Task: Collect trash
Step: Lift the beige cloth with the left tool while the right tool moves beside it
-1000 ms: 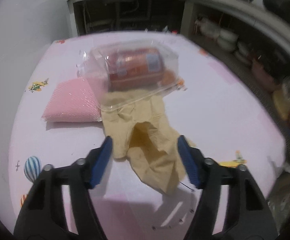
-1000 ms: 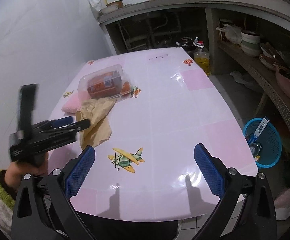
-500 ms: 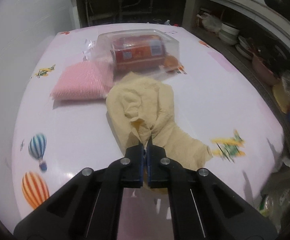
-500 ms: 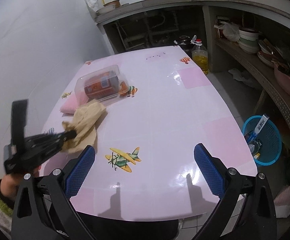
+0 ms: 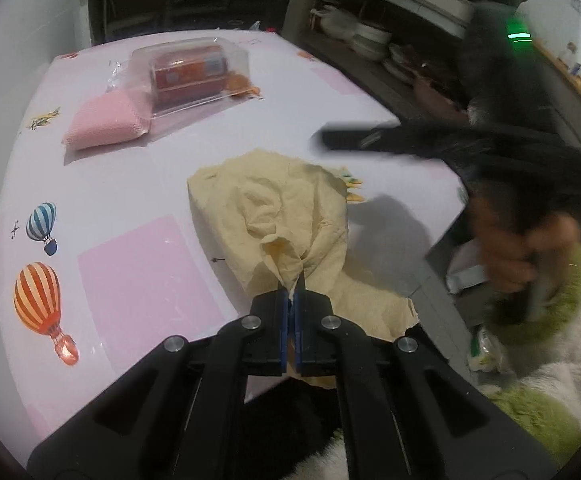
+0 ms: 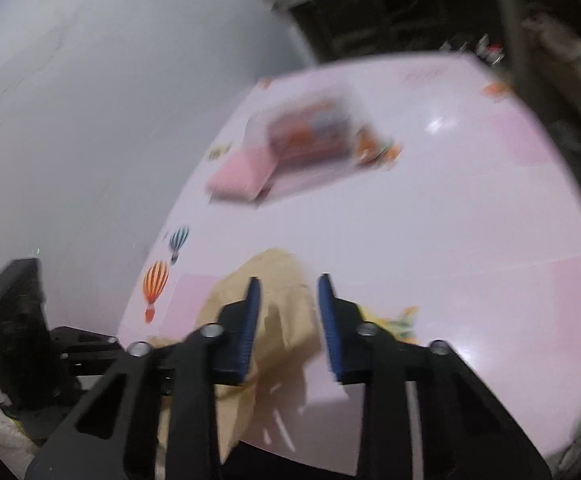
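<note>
Trash: crumpled tan paper [image 5: 290, 216], near edge of the table, part of it draped over that edge
Table [image 5: 138, 184]: pink and white top with printed hot-air balloons [image 5: 36, 300] and small planes; biggest thing in both views
Tan paper, detail: one peak of it pulled up to the left gripper; the rest lies slack on the tabletop
Clear plastic box [image 5: 190, 72]: far side of table, lid shut, red can inside, well apart from the tan paper
Pink pad [image 5: 104, 122]: flat on table, touching the box's near-left corner
Left gripper [image 5: 290, 300]: jaws pressed together, pinching the raised fold of the tan paper
Right gripper [image 6: 288, 312]: jaws closing, a gap visible between the blue pads, over the tan paper; frame is blurred, cannot tell if pads touch it
Right hand [image 5: 518, 248]: seen from left wrist view, wrapped round the gripper handle, fuzzy green cuff at the wrist, blurred
Background: dark shelves with bowls on the right, white wall on the left
</note>
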### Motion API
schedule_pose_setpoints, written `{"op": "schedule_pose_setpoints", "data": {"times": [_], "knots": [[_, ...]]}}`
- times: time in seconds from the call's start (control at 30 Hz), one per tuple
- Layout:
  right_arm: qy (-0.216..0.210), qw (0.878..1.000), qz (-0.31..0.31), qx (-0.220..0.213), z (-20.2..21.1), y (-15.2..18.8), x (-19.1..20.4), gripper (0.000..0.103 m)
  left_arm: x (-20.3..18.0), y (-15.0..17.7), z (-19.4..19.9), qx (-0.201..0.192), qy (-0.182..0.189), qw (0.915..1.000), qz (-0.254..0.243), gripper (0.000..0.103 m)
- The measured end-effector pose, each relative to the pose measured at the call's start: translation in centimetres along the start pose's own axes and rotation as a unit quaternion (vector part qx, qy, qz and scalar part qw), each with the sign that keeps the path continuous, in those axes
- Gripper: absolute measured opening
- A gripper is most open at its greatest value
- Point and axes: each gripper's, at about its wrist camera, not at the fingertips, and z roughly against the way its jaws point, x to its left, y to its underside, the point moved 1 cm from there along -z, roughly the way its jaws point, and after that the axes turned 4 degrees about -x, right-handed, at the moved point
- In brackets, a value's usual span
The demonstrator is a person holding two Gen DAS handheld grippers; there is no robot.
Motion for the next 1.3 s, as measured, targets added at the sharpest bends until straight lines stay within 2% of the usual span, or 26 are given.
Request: {"op": "schedule_pose_setpoints", "data": {"times": [0.03,0.13,0.23,0.33,0.63,0.73,0.8,0.87,0.97,1.13,1.23,1.3], "knots": [[0.0,1.0,0.0,0.015,-0.9,0.3,0.1,0.012,0.0,0.0,0.4,-0.005,0.005,1.0,0.005,0.001],[-0.005,0.998,-0.008,0.066,-3.2,1.6,-0.2,0.009,0.7,-0.5,1.9,-0.031,0.026,0.9988,0.029,0.001],[-0.021,0.995,-0.024,0.091,-3.9,2.8,-0.8,0.008,1.8,-1.3,2.1,-0.049,0.045,0.9962,0.056,0.001],[-0.042,0.993,-0.037,0.108,-4.2,3.7,-1.0,0.006,3.0,-2.2,0.6,-0.051,0.039,0.9945,0.082,0.001],[-0.047,0.992,-0.042,0.107,-4.1,3.9,-1.1,0.006,5.5,-3.6,-5.3,-0.016,0.003,0.9934,0.113,0.001],[-0.001,0.997,-0.025,0.074,-2.1,2.8,-1.9,0.006,5.2,-3.2,-5.2,-0.012,0.006,0.9947,0.102,0.001],[-0.007,0.998,-0.035,0.046,-0.8,1.4,-2.7,0.006,4.6,-2.8,-4.6,-0.009,0.014,0.9957,0.092,0.001],[-0.018,0.998,-0.041,0.032,-0.3,0.3,-3.2,0.006,3.7,-2.5,-3.4,-0.006,0.051,0.9954,0.081,0.001],[-0.049,0.997,-0.043,0.041,-1.2,-0.6,-2.9,0.006,2.5,-2.4,-1.2,-0.017,0.105,0.9919,0.069,0.001],[-0.094,0.991,-0.052,0.083,-3.5,0.7,-2.3,0.006,2.1,-2.8,1.4,-0.046,0.185,0.9775,0.09,0.001],[-0.117,0.987,-0.059,0.092,-2.8,2.0,-2.2,0.006,2.5,-2.9,0.9,-0.038,0.224,0.9674,0.112,0.001],[-0.128,0.985,-0.057,0.096,-2.0,2.6,-1.9,0.006,2.7,-2.7,0.2,-0.028,0.235,0.9633,0.127,0.001]]}}
